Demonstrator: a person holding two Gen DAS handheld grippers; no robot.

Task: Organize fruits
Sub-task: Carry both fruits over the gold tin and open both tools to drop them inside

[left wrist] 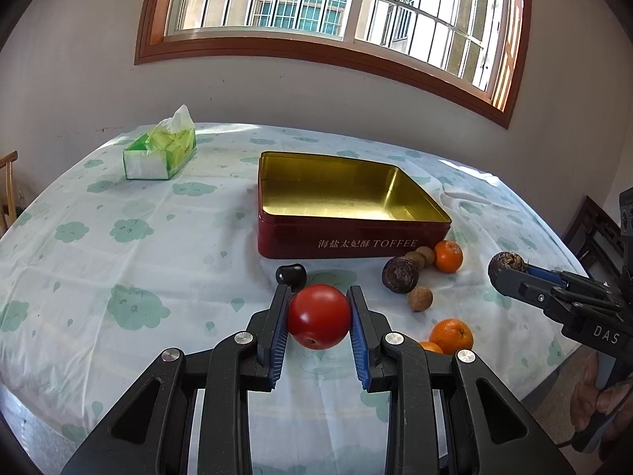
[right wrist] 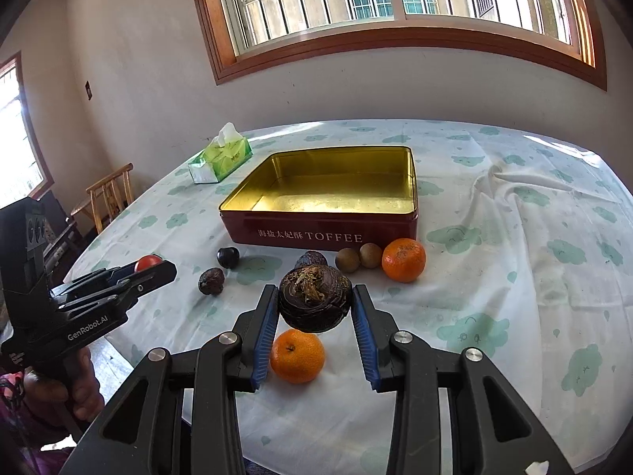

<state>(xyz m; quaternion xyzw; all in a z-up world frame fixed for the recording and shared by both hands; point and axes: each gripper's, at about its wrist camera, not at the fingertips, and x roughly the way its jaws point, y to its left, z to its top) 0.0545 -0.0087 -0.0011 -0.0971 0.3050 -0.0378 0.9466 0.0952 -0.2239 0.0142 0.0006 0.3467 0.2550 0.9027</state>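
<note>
The left gripper (left wrist: 319, 314) clamps a red tomato (left wrist: 319, 316) between its blue pads; the right gripper (right wrist: 314, 304) grips a dark fruit (right wrist: 314, 304) likewise.

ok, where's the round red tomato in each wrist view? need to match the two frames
Left wrist: the round red tomato sits centre-low, clamped between the left gripper fingers.
Right wrist: tomato at far left, mid-height, mostly hidden inside the left gripper; only a red sliver shows.
Shared landmark: the red TOFFEE tin with gold interior, open and empty, behind the fruit in both views.
</note>
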